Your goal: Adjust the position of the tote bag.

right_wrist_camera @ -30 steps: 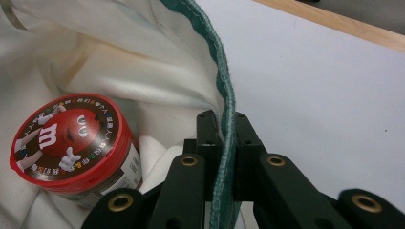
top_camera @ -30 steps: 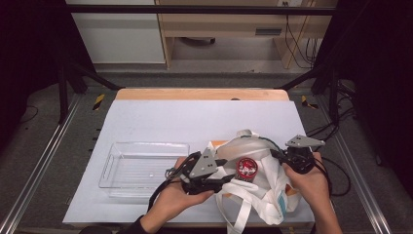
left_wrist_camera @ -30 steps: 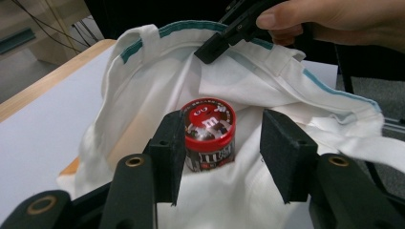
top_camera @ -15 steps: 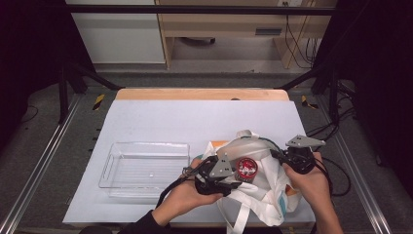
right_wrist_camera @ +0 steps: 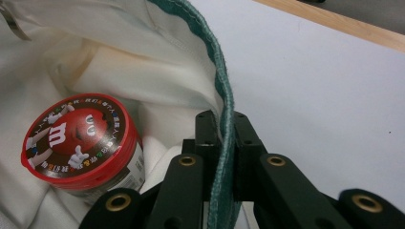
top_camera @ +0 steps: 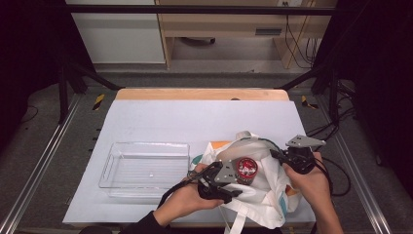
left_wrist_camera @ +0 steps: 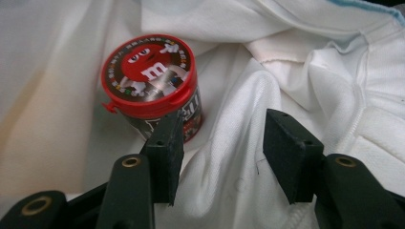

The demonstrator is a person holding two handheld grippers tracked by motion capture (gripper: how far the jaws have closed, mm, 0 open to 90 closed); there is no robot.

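The candy tub (left_wrist_camera: 149, 78) stands inside the white bag (top_camera: 265, 195), lower right of the high view. The left hand-held gripper (left_wrist_camera: 220, 152) is half open with only cloth between its jaws, which have just been opening (the tub sits off to one side). It could pinch fabric instead. The right hand-held gripper (right_wrist_camera: 222, 157) clamps the bag rim (right_wrist_camera: 222, 86); if that slips, the mouth collapses.
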